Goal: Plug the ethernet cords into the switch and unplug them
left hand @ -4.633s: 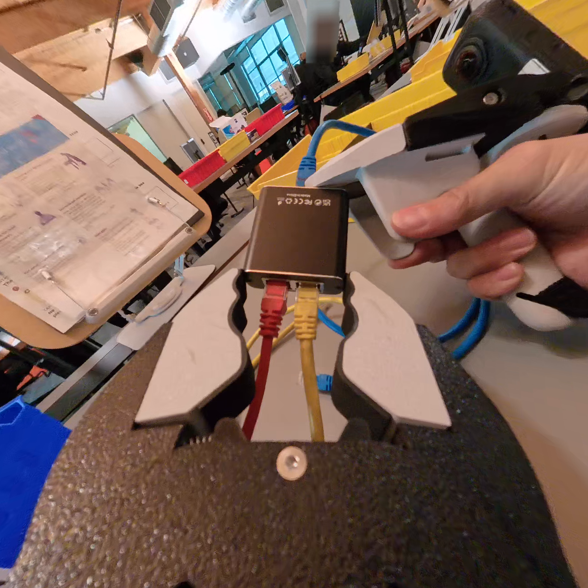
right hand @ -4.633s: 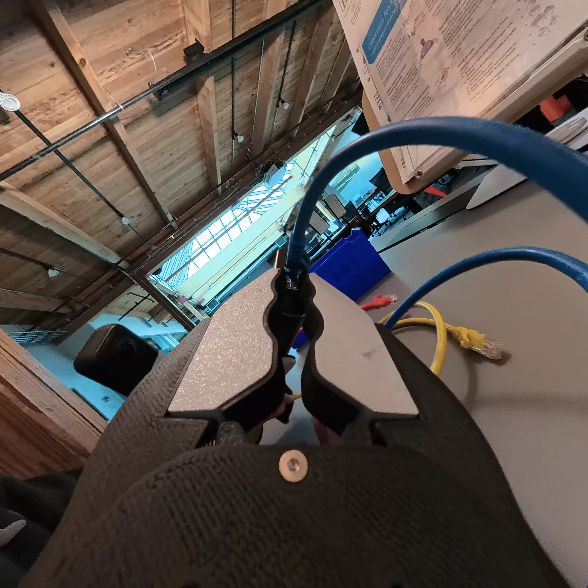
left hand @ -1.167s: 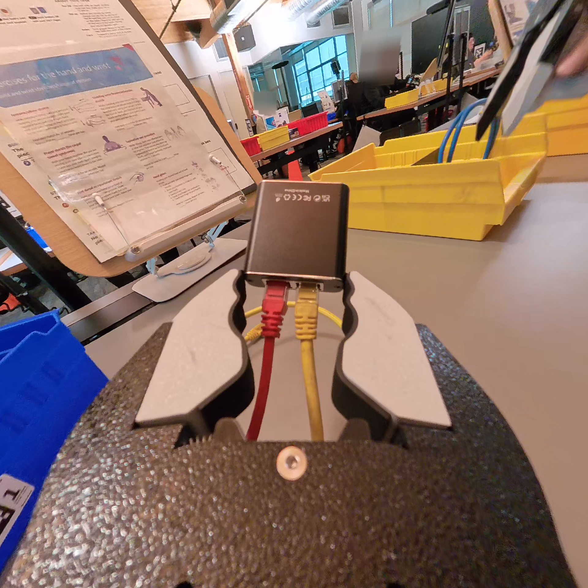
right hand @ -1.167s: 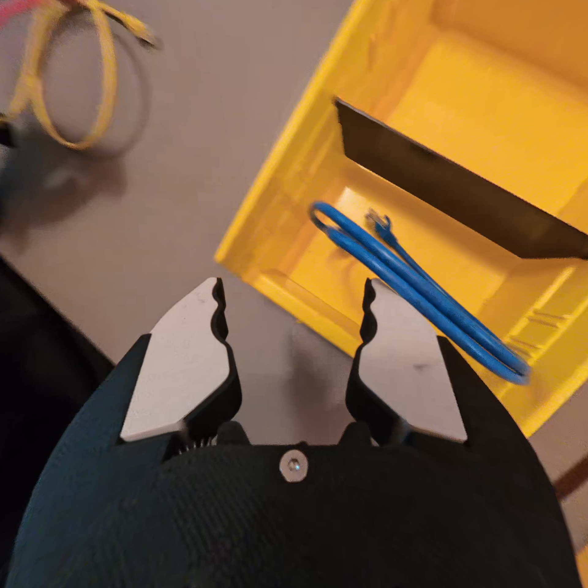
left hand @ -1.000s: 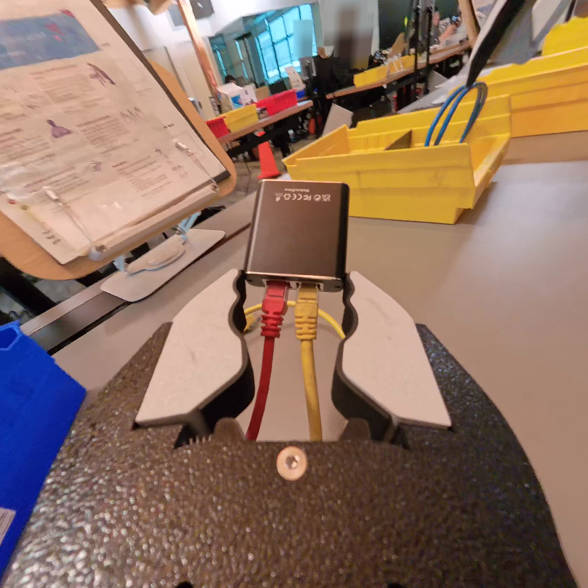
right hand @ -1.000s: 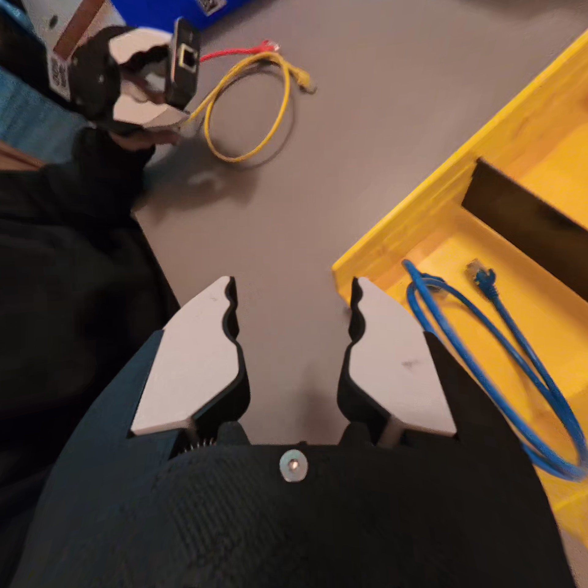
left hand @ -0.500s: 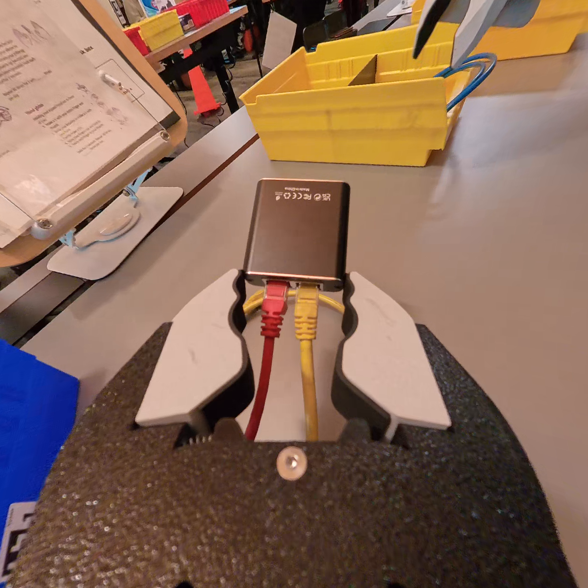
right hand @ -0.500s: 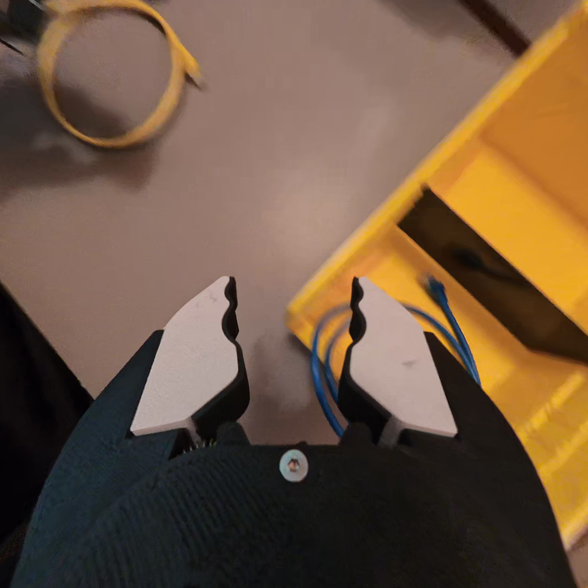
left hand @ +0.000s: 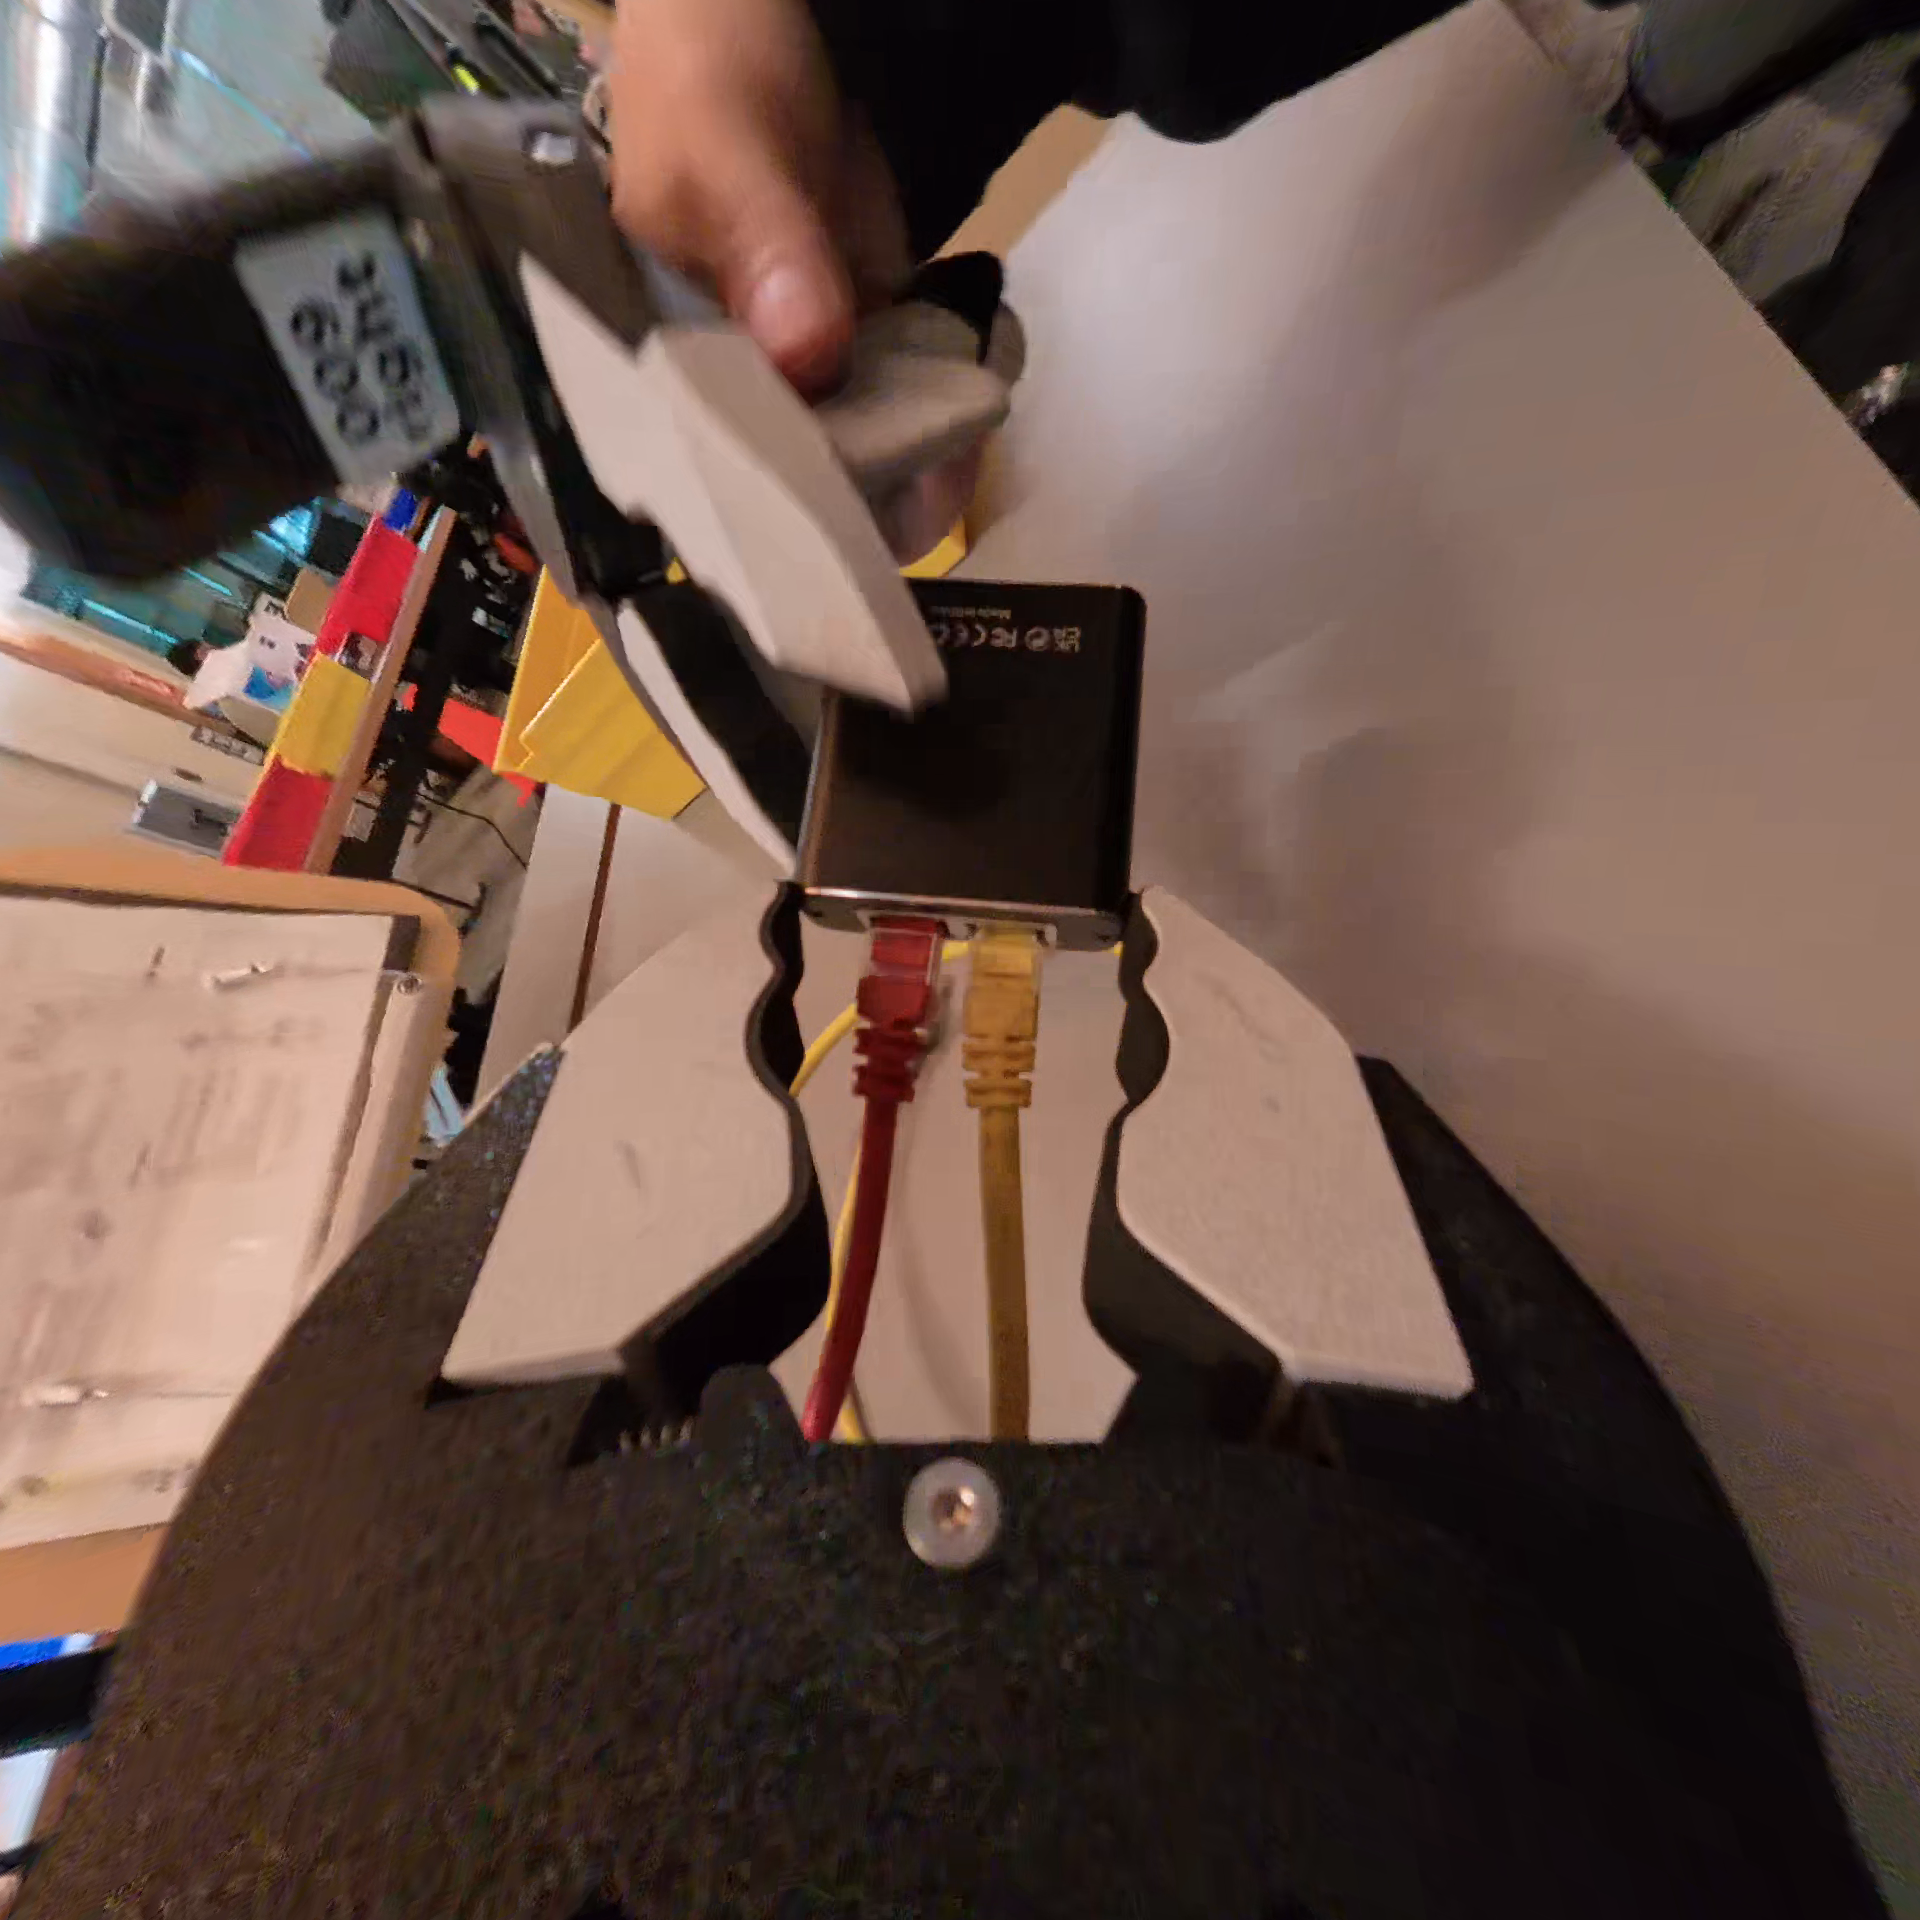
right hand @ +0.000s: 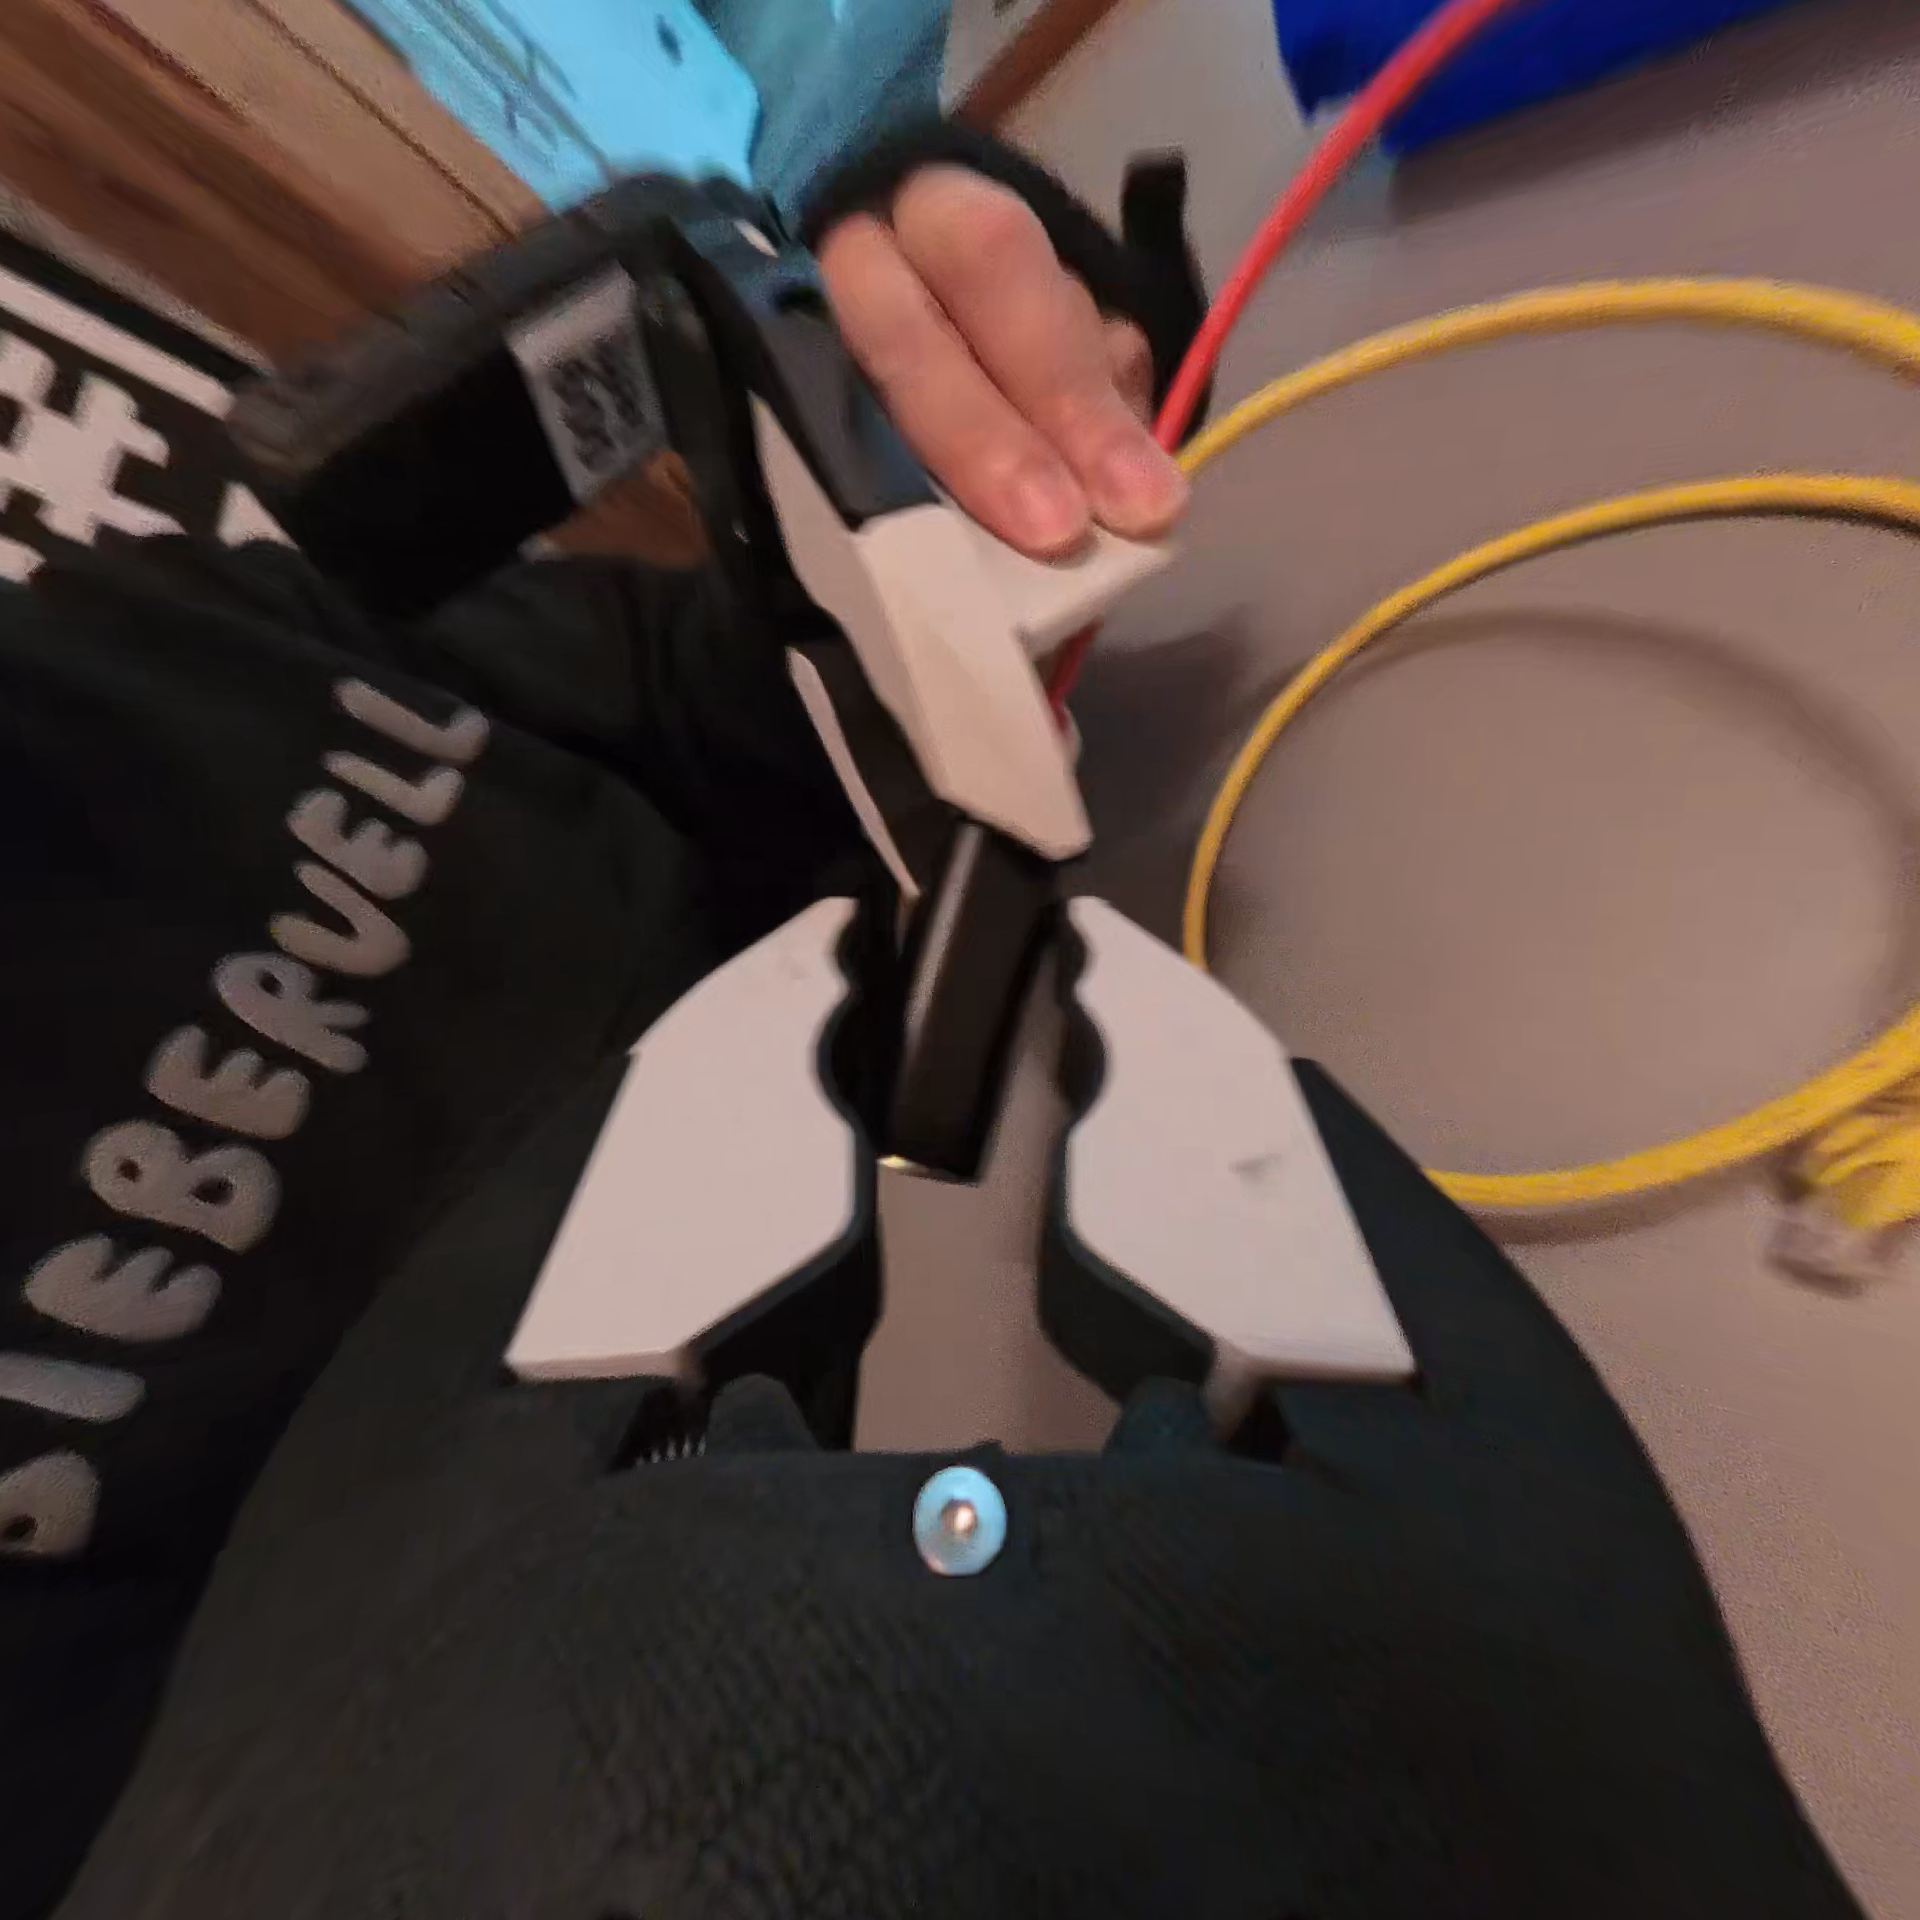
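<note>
The switch (left hand: 977,748) has a smooth, dark metal-looking case with a slight sheen. The left gripper (left hand: 961,925) has matt grey plastic fingers (left hand: 644,1195) on a rough, grainy black body. The red cord (left hand: 868,1205) and yellow cord (left hand: 1003,1205) look like smooth plastic. The table (left hand: 1507,727) is matt grey. The sleeve (right hand: 208,935) is black cloth.

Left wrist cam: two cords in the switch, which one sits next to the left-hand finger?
The red cord. Its plug sits in the switch on the left-finger side; the yellow cord is plugged in on its right.
</note>
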The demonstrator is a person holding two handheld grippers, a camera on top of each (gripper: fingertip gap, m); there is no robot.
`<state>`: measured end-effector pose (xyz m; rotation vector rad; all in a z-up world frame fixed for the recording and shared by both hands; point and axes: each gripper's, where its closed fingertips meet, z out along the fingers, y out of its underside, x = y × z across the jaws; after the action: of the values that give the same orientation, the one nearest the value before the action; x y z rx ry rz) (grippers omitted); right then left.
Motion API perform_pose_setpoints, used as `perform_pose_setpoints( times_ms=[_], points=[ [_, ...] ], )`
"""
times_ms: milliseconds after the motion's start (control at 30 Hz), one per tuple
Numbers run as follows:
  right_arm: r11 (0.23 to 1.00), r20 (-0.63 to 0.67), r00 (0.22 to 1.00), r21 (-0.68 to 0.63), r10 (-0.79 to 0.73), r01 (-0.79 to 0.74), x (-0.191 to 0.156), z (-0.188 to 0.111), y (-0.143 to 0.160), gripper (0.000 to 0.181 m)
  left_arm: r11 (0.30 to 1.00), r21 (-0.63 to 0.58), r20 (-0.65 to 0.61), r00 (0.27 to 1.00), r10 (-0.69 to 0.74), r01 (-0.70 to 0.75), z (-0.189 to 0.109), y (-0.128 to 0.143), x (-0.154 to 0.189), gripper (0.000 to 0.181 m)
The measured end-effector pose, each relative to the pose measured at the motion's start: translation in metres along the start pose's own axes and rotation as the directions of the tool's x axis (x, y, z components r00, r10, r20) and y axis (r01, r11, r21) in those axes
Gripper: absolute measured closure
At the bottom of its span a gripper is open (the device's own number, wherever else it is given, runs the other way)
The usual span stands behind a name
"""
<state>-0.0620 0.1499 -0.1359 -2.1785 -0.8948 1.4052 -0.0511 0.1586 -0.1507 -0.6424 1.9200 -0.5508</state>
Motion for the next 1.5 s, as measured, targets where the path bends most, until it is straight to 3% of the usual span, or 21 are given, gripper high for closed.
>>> perform_pose_setpoints(
  times_ms=[100, 233, 300, 367, 433, 533, 600, 667, 733, 833, 900, 967, 1067, 1133, 1200, 1233, 1333, 1467, 1500],
  points=[
    [0.995, 0.003, 0.999, -0.085, -0.046, 0.046, 0.009, 0.008, 0.011, 0.155, 0.997, -0.035, -0.067, 0.996, 0.063, -0.066, -0.001, 0.003, 0.013, 0.123],
    [1.000, 0.054, 0.999, 0.013, -0.004, 0.003, 0.011, 0.009, 0.004, 0.156, 0.999, -0.032, -0.070, 0.997, 0.035, -0.038, -0.003, 0.008, 0.013, 0.123],
    [0.993, 0.056, 0.998, 0.115, -0.007, 0.000, 0.013, 0.004, -0.004, 0.156, 0.998, -0.060, 0.004, 1.000, 0.002, -0.002, -0.008, 0.012, 0.001, 0.118],
    [0.967, 0.032, 0.999, 0.253, -0.017, 0.008, 0.015, -0.004, -0.017, 0.156, 0.997, -0.059, 0.156, 0.987, -0.031, 0.040, -0.018, 0.012, -0.025, 0.093],
    [0.896, -0.037, 0.999, 0.444, 0.013, 0.005, 0.025, -0.024, -0.038, 0.156, 0.998, 0.022, 0.321, 0.945, -0.066, 0.062, -0.035, 0.001, -0.051, 0.092],
    [0.638, -0.035, 0.998, 0.770, 0.054, -0.008, 0.027, -0.069, -0.070, 0.157, 0.951, 0.277, 0.519, 0.811, -0.271, 0.140, -0.070, -0.029, -0.089, 0.104],
    [0.432, 0.015, 1.000, 0.902, 0.019, -0.022, 0.017, -0.092, -0.081, 0.157, 0.856, 0.409, 0.510, 0.699, -0.501, 0.315, -0.077, -0.028, -0.104, 0.116],
    [0.283, 0.005, 0.999, 0.959, -0.039, 0.006, 0.006, -0.102, -0.086, 0.157, 0.690, 0.472, 0.353, 0.600, -0.718, 0.549, -0.058, -0.019, -0.100, 0.121],
    [0.210, -0.040, 0.999, 0.977, -0.035, 0.047, 0.003, -0.100, -0.086, 0.157, 0.486, 0.471, 0.098, 0.504, -0.858, 0.736, -0.032, -0.019, -0.084, 0.120],
    [0.173, -0.073, 0.994, 0.981, -0.084, 0.086, -0.007, -0.090, -0.086, 0.156, 0.215, 0.460, -0.237, 0.352, -0.905, 0.861, -0.014, -0.033, -0.070, 0.139],
    [0.198, -0.108, 0.988, 0.972, -0.114, 0.130, -0.011, -0.078, -0.085, 0.156, 0.136, 0.461, -0.325, 0.309, -0.894, 0.877, -0.011, -0.037, -0.068, 0.150],
    [0.237, -0.161, 0.983, 0.955, -0.092, 0.178, -0.007, -0.067, -0.084, 0.156, 0.123, 0.476, -0.306, 0.295, -0.905, 0.871, -0.009, -0.032, -0.069, 0.155],
    [0.296, -0.256, 0.961, 0.915, -0.102, 0.276, -0.003, -0.064, -0.078, 0.156, 0.157, 0.493, -0.304, 0.338, -0.891, 0.856, -0.011, -0.028, -0.067, 0.156],
    [0.413, -0.380, 0.923, 0.833, -0.057, 0.368, 0.012, -0.063, -0.071, 0.150, 0.226, 0.460, -0.253, 0.370, -0.894, 0.859, -0.009, -0.015, -0.065, 0.157],
    [0.550, -0.481, 0.876, 0.720, -0.044, 0.423, 0.026, -0.059, -0.060, 0.119, 0.309, 0.403, -0.184, 0.407, -0.895, 0.861, -0.009, -0.001, -0.060, 0.157],
    [0.604, -0.491, 0.869, 0.674, -0.063, 0.425, 0.027, -0.055, -0.056, 0.115, 0.326, 0.392, -0.191, 0.423, -0.886, 0.860, -0.011, 0.000, -0.060, 0.157],
    [0.684, -0.381, 0.909, 0.618, -0.169, 0.387, 0.014, -0.044, -0.050, 0.114, 0.318, 0.315, -0.313, 0.414, -0.855, 0.894, -0.017, -0.008, -0.050, 0.157],
    [0.695, -0.200, 0.941, 0.635, -0.272, 0.336, -0.012, -0.041, -0.048, 0.158, 0.313, 0.200, -0.492, 0.371, -0.787, 0.929, -0.023, -0.020, -0.029, 0.157],
    [0.718, -0.175, 0.948, 0.620, -0.267, 0.317, -0.012, -0.037, -0.045, 0.159, 0.313, 0.186, -0.498, 0.364, -0.787, 0.931, -0.023, -0.019, -0.027, 0.157]
  ],
)
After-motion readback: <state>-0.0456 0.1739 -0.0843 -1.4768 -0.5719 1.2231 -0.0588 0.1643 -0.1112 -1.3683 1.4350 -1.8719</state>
